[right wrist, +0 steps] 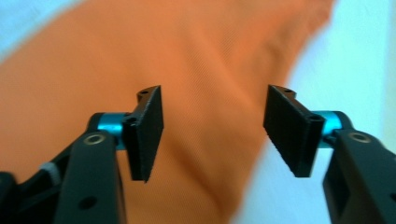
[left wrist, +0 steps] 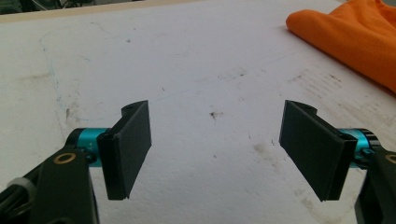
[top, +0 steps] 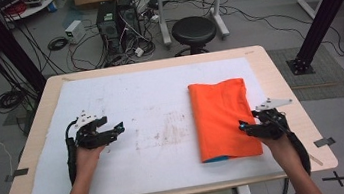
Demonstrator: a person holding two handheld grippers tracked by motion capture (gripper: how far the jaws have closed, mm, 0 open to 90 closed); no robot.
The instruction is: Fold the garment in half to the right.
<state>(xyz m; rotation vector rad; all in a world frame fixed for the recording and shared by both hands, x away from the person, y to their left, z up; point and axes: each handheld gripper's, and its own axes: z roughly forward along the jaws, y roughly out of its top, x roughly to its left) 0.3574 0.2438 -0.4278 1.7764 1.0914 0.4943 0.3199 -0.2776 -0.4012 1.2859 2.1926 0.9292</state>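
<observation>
The folded orange cloth [top: 224,118] lies flat on the right half of the white mat [top: 126,108], its long sides running away from you. A sliver of blue shows under its near edge.

Your right gripper [top: 244,127] sits at the cloth's right edge, toward the near end, with the jaw tips reaching in over the orange fabric. In the right gripper view [right wrist: 212,133], both jaws stand apart with a clear gap between them. The cloth [right wrist: 140,84] lies beyond and below that gap; no fabric is pinched between the pads, and neither pad presses on it. The right-hand jaw in that view sits over the boundary where orange meets white mat [right wrist: 355,60]. That picture is slightly blurred.

Your left gripper [top: 116,129] rests on the left half of the mat, well apart from the cloth, tips pointing toward the cloth. In the left gripper view [left wrist: 215,149], its jaws stand wide apart over bare, scuffed mat [left wrist: 187,60], holding nothing. The cloth [left wrist: 355,42] appears at the far upper right of that view, clear of both jaws.

The mat covers most of the wooden table [top: 279,83].
</observation>
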